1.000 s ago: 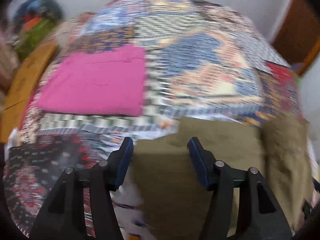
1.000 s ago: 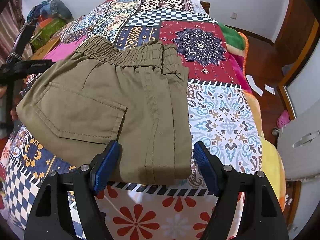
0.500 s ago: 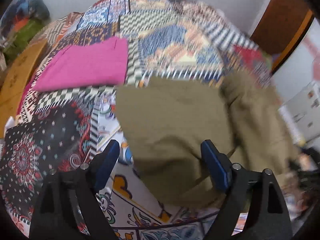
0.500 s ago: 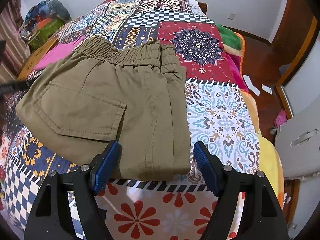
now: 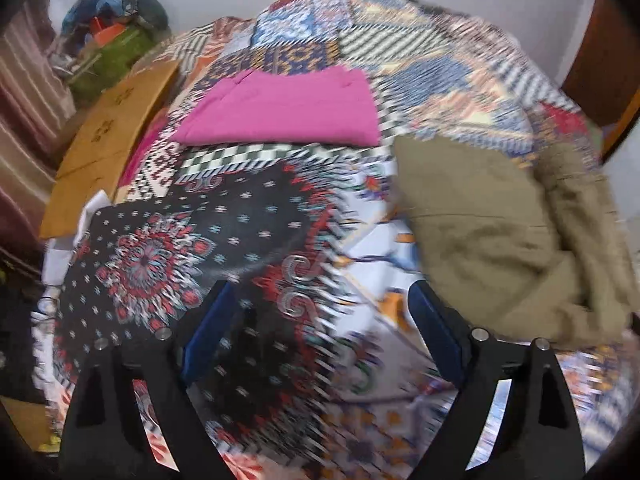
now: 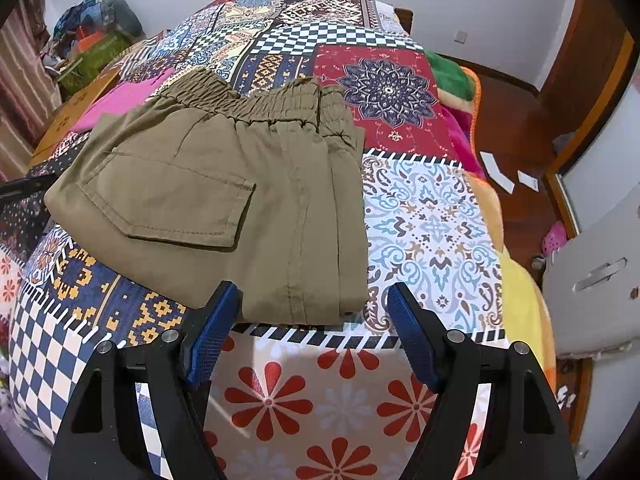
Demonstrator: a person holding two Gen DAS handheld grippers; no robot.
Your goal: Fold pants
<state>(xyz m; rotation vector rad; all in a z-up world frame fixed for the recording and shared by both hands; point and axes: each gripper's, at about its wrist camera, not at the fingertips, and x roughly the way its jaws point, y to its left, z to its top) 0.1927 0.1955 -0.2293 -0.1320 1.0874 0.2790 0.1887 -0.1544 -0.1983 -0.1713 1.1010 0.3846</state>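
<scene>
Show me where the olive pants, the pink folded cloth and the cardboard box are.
olive pants [image 6: 224, 200]: right wrist view, on the back pocket.
pink folded cloth [image 5: 288, 108]: left wrist view, middle of its top face.
cardboard box [image 5: 108, 132]: left wrist view, on its flat top.

One olive pants [image 6: 224, 208], one pink garment [image 5: 288, 108], seemingly two paper slips [image 6: 498, 167] on floor

Left gripper [image 5: 320, 336], right gripper [image 6: 314, 330]: black angular frames, blue textured pads, silver screws

Folded olive pants [image 6: 224, 208] (back pocket up), flat on the quilt [image 6: 432, 216]
</scene>
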